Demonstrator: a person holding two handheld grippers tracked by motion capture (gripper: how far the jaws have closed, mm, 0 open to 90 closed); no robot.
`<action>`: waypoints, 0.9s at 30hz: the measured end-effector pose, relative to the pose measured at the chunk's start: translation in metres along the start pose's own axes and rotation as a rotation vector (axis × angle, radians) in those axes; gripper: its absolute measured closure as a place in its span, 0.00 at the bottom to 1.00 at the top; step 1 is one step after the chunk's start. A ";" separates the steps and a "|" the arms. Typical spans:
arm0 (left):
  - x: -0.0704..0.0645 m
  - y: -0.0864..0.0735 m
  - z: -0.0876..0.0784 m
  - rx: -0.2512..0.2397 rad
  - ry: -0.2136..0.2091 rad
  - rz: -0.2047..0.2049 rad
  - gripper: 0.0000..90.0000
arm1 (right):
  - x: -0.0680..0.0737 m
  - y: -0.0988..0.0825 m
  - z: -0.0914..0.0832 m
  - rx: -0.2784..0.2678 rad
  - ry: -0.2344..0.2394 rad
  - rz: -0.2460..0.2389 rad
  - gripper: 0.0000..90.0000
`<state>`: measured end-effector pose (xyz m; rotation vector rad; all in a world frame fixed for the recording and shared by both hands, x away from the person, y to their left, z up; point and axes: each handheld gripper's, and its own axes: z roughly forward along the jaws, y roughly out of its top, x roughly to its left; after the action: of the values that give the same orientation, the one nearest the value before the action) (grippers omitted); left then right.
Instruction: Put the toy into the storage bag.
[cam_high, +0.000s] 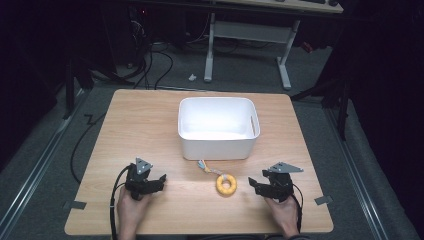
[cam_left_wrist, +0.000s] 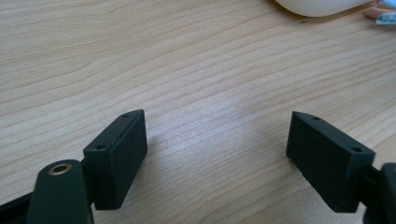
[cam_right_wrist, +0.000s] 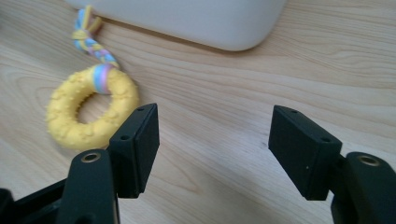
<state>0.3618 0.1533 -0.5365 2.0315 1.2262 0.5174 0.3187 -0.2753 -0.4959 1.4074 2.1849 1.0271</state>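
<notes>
Yellow ring toy lies free on the worktop, between the two tongs and just short of the white bin.

The ring toy (cam_high: 226, 184) rests flat, its braided rope tail (cam_high: 205, 167) trailing toward eleven o'clock to the bin (cam_high: 218, 148), evidently staged for pickup. The right tongs (cam_high: 258, 186) sit at three o'clock of it, partly open, nothing between the jaws. The left tongs (cam_high: 161, 181), at nine o'clock, stand wide and empty. In the right gripper view a jaw hides the ring's lower edge; in the left gripper view the bin is cut off.
</notes>
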 end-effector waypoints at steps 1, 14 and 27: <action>0.000 0.000 0.000 0.000 0.000 0.000 0.23 | 0.000 0.000 0.000 0.000 0.000 0.000 0.39; 0.000 0.000 0.000 0.000 0.001 0.002 0.23 | 0.023 0.028 0.002 0.008 0.095 -0.068 0.48; 0.000 0.000 0.000 0.000 0.000 0.002 0.23 | 0.040 0.036 0.024 0.103 0.130 -0.121 0.54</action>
<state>0.3616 0.1532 -0.5365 2.0328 1.2248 0.5186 0.3392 -0.2210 -0.4822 1.2649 2.4160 1.0017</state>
